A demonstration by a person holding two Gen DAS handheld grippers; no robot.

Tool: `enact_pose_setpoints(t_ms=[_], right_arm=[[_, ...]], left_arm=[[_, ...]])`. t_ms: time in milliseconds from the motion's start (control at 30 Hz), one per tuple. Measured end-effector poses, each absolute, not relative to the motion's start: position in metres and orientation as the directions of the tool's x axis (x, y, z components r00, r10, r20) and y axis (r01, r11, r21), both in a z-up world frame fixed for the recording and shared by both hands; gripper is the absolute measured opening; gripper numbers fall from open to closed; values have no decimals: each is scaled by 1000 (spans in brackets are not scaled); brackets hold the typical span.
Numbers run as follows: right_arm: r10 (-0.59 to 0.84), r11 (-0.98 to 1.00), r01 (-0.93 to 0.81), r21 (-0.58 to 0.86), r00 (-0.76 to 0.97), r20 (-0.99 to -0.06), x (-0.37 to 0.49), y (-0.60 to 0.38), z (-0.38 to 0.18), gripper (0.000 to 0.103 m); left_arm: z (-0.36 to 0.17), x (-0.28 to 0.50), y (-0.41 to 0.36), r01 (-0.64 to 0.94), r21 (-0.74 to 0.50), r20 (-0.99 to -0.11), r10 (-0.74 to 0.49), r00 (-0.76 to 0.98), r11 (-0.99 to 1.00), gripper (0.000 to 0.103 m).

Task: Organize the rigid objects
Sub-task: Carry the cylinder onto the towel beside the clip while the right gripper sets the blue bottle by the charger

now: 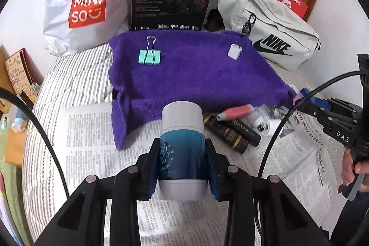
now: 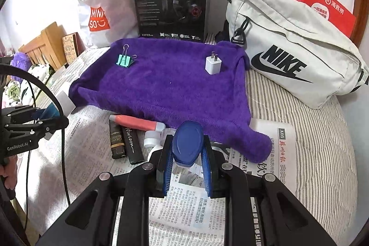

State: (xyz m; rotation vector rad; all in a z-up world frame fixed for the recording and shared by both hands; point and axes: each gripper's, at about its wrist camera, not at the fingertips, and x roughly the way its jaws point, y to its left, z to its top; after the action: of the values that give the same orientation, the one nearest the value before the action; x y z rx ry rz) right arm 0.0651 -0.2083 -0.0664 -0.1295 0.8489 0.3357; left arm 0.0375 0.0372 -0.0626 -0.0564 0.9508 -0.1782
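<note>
My left gripper (image 1: pixel 182 167) is shut on a white and blue cylindrical bottle (image 1: pixel 182 149), held above the newspaper in front of the purple towel (image 1: pixel 189 70). My right gripper (image 2: pixel 186 160) is shut on a blue oval-capped object (image 2: pixel 187 144) just in front of the towel (image 2: pixel 166 84). On the towel lie a green binder clip (image 1: pixel 149 56) (image 2: pixel 124 60) at the left and a white plug adapter (image 1: pixel 234 51) (image 2: pixel 213 64) at the right. The right gripper also shows in the left wrist view (image 1: pixel 304 98).
On the newspaper (image 2: pixel 189 206) lie two dark tubes (image 2: pixel 125 142), a pink tube (image 2: pixel 138 122) and small white parts (image 2: pixel 151 141). A Nike bag (image 2: pixel 288 57), a black headset box (image 2: pixel 170 4), a Miniso bag (image 1: pixel 78 1) and red bags (image 2: pixel 322 8) stand behind.
</note>
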Motion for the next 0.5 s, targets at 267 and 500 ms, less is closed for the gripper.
enact_pose_setpoints(t_ms=[267,500], right_arm=[[247,942,-333,33,625,-741,68,-212,-58,23],[247,947,-321,35,651,-718,78,-214,-43,23]], left_arm=[[-51,48,41,127,-135,-794,-184,580,983,34],[-40,67,45,108,-133,-782,-172,600,985,34]])
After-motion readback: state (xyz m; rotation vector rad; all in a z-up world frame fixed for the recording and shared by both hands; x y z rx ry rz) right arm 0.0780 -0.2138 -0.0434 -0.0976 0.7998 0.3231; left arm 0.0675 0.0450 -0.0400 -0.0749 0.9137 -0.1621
